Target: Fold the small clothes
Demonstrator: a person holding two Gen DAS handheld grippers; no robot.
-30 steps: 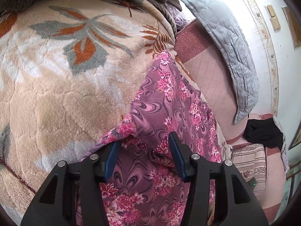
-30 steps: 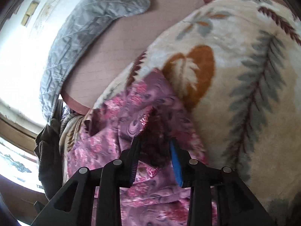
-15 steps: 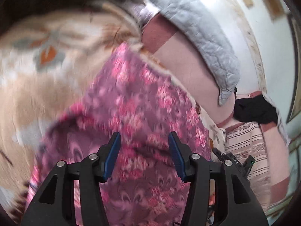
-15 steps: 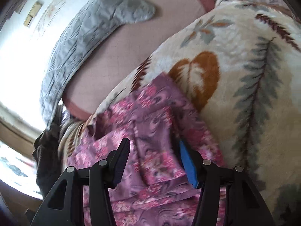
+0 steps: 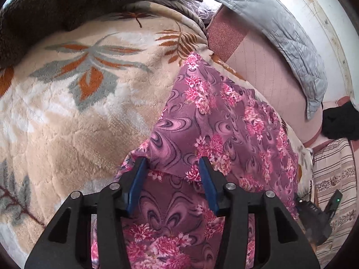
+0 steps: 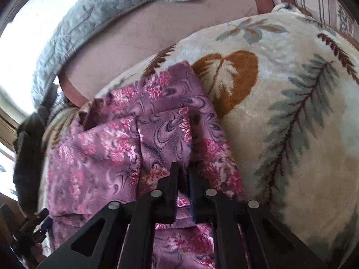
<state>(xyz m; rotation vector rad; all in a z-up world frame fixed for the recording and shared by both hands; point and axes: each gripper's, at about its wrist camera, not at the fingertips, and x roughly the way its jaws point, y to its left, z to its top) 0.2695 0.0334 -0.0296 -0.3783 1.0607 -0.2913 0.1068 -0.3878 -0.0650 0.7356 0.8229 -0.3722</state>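
Purple floral garment [image 5: 224, 123] lies on the leaf-print fleece blanket [image 5: 67, 112]. Right gripper [image 6: 184, 177] has just closed, pinching a fabric fold; left gripper [image 5: 172, 168] spread over an edge. Pinch it, fold both toward 12 o'clock.
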